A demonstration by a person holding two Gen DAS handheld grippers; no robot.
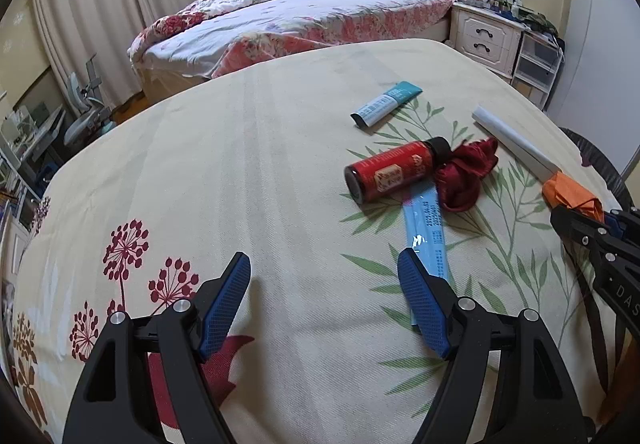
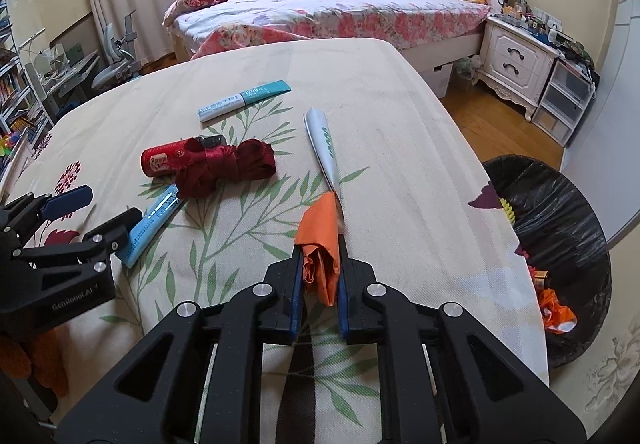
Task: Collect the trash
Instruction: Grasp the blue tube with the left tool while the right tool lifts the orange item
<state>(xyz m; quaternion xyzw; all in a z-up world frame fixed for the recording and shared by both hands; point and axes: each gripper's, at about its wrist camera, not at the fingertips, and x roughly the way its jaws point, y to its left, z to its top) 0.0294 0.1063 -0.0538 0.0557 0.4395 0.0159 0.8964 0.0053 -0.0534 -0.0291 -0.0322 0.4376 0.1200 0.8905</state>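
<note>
Right gripper [image 2: 319, 268] clamped on an orange wrapper [image 2: 320, 244] above the table [image 2: 400, 116], beside a rolled white paper [image 2: 322, 148]. Left gripper [image 1: 325, 276] spread wide, holding nothing, by a blue packet [image 1: 428, 228]. Red bottle [image 1: 384, 174] lies against a red cloth [image 1: 466, 172]. Black-lined bin [image 2: 560, 220] sits right of the table

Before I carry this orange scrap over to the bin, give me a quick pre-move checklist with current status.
1. Right gripper shut on the orange wrapper: ok.
2. Wrapper lifted off the tablecloth: cannot tell.
3. Silver packet apart from the wrapper: cannot tell, they overlap.
4. Trash bin open, beside the table's right edge: ok.
5. Left gripper open, empty, out of the path: ok.
</note>
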